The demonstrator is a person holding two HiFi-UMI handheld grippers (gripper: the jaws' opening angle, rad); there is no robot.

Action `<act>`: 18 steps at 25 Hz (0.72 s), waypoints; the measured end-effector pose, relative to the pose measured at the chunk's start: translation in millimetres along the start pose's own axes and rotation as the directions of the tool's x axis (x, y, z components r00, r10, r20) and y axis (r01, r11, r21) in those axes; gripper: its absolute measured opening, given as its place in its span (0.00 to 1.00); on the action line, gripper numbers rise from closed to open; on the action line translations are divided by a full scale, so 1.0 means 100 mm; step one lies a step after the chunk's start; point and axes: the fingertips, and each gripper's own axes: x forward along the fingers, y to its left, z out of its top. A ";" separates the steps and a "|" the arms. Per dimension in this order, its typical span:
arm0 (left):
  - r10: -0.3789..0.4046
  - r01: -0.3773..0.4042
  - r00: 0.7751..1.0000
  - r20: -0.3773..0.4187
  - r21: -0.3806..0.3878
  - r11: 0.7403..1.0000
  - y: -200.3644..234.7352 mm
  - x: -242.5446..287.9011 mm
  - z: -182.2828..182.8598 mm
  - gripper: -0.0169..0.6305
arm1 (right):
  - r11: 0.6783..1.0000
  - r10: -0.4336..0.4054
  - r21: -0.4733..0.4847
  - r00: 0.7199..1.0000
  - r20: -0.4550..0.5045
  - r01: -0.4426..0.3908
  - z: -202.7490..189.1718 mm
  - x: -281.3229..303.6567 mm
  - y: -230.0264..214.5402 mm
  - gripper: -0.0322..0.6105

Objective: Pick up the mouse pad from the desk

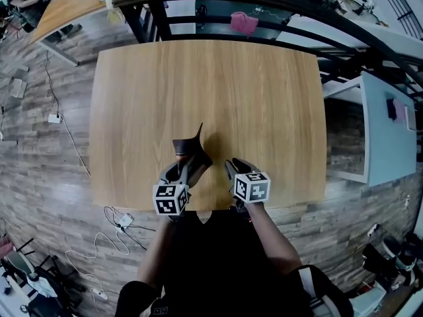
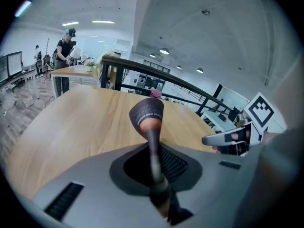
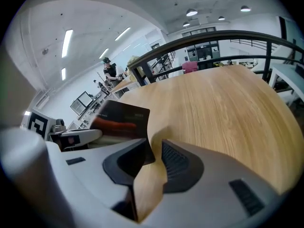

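Note:
The mouse pad (image 1: pixel 192 152) is a thin dark sheet with a reddish print. It stands lifted above the wooden desk (image 1: pixel 198 84), near the front edge. My left gripper (image 1: pixel 188 168) is shut on its lower edge. In the left gripper view the mouse pad (image 2: pixel 148 115) runs edge-on between the jaws and curls over at the top. My right gripper (image 1: pixel 235 168) hangs just to the right of it, apart from it. Its jaws are open, and only bare wood shows in the gap of the right gripper (image 3: pixel 154 163). The mouse pad (image 3: pixel 121 118) shows beyond its left jaw.
A black railing (image 1: pixel 264 5) runs along the desk's far side, with a pink object (image 1: pixel 244 22) behind it. A white side table (image 1: pixel 390 131) stands to the right. Cables (image 1: pixel 99 243) lie on the floor at left. A person (image 2: pixel 64 56) stands at a distant table.

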 end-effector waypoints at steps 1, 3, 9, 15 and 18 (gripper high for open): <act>-0.002 0.002 1.000 0.006 0.001 1.000 0.02 -0.05 0.04 0.12 | 1.000 -0.005 -0.001 1.000 0.008 0.005 0.02 -0.01 0.04 0.21; -0.004 0.004 1.000 0.020 0.012 1.000 0.07 -0.15 0.11 0.12 | 1.000 -0.012 -0.006 1.000 0.025 0.012 0.07 -0.05 0.12 0.19; -0.015 0.013 0.998 0.063 0.036 0.999 0.13 -0.40 0.28 0.11 | 0.999 -0.023 -0.026 0.997 0.074 0.025 0.15 -0.15 0.31 0.15; -0.020 0.017 0.994 0.103 0.038 0.999 0.16 -0.56 0.42 0.11 | 0.999 -0.036 -0.022 0.991 0.128 0.039 0.27 -0.22 0.43 0.12; -0.028 0.023 0.994 0.110 0.038 0.999 0.17 -0.68 0.44 0.11 | 0.999 -0.037 -0.020 0.989 0.144 0.040 0.28 -0.29 0.52 0.12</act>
